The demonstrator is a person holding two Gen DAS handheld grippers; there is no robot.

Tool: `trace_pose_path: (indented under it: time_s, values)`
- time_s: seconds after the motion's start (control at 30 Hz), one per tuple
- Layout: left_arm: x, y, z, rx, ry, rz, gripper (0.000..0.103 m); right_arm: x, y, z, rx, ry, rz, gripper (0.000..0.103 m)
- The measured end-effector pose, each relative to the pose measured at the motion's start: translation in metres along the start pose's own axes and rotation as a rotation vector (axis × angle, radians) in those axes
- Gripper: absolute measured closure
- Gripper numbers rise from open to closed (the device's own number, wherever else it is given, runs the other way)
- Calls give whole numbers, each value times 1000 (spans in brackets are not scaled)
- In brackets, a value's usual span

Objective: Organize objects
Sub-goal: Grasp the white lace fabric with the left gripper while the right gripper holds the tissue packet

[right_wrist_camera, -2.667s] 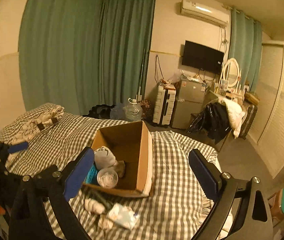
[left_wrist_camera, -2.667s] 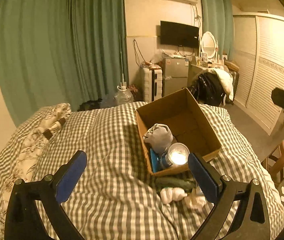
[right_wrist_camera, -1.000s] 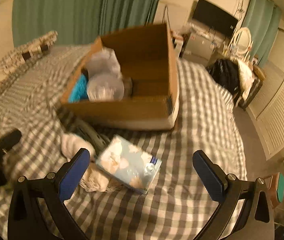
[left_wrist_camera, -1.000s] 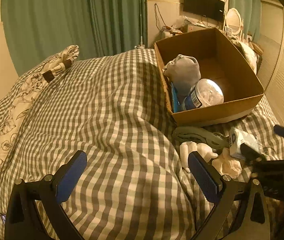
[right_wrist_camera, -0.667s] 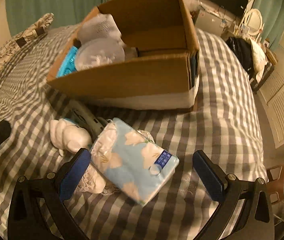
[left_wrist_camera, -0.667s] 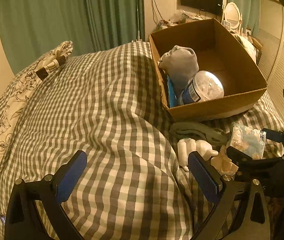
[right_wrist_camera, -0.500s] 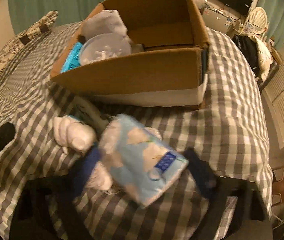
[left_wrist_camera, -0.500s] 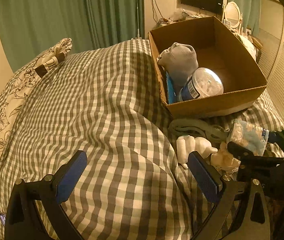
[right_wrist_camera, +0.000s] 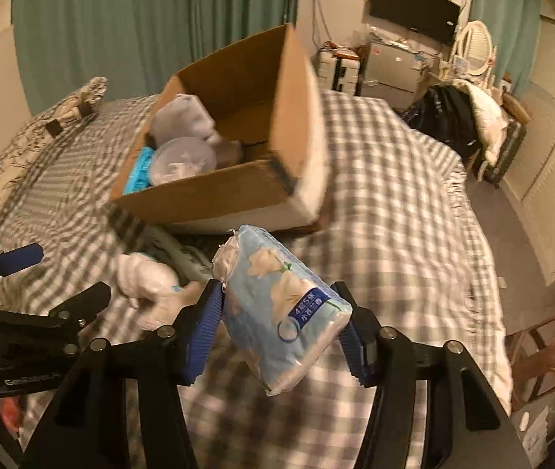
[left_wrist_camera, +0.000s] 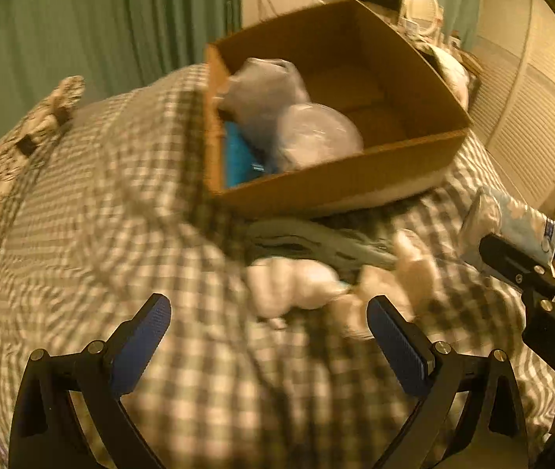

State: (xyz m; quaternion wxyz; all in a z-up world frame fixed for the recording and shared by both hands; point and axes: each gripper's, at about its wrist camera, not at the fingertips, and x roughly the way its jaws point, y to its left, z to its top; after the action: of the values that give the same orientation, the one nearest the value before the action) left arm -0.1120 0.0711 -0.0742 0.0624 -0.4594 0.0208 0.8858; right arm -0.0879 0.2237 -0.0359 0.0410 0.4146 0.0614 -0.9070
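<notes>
My right gripper (right_wrist_camera: 281,326) is shut on a light blue tissue pack (right_wrist_camera: 277,308) and holds it lifted above the bed, in front of the cardboard box (right_wrist_camera: 234,191). The pack also shows in the left wrist view (left_wrist_camera: 512,219), at the far right. The box (left_wrist_camera: 340,179) holds a grey bundle (left_wrist_camera: 261,90), a clear round tub (left_wrist_camera: 316,140) and a blue item (left_wrist_camera: 238,156). My left gripper (left_wrist_camera: 269,336) is open and empty, just short of white soft items (left_wrist_camera: 297,285) and a grey-green cloth (left_wrist_camera: 316,242) on the checked bed.
A floral pillow (left_wrist_camera: 23,148) lies at the bed's left. Green curtains (right_wrist_camera: 140,19) hang behind. A wardrobe (left_wrist_camera: 531,109) stands to the right; a fridge, suitcase and dark bags (right_wrist_camera: 445,121) stand beyond the bed. A stool (right_wrist_camera: 551,340) sits on the floor at the right.
My right gripper has closed on the tissue pack and lifted it off the bed. My left gripper has moved closer to the white items in front of the box.
</notes>
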Motion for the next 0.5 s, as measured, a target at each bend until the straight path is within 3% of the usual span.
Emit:
trace_pose_path:
  time_s: [0.1, 0.33, 0.37, 0.4, 0.47, 0.5]
  values:
    - [12, -23, -1, 33, 32, -60, 7, -4, -14, -3, 15, -4, -10, 47]
    - [45, -58, -4, 122, 94, -108, 20, -6, -33, -7, 25, 4, -38, 47]
    - [45, -58, -3, 127, 89, -106, 26, -7, -34, -8, 22, 5, -43, 47]
    - [44, -58, -3, 125, 90, -123, 48, -7, -36, -9, 21, 7, -45, 47]
    - [42, -56, -3, 114, 113, -201, 68, -8, -37, -11, 24, 8, -46, 47]
    - [39, -57, -5, 123, 107, -192, 75, -9, -38, -11, 25, 8, -45, 47]
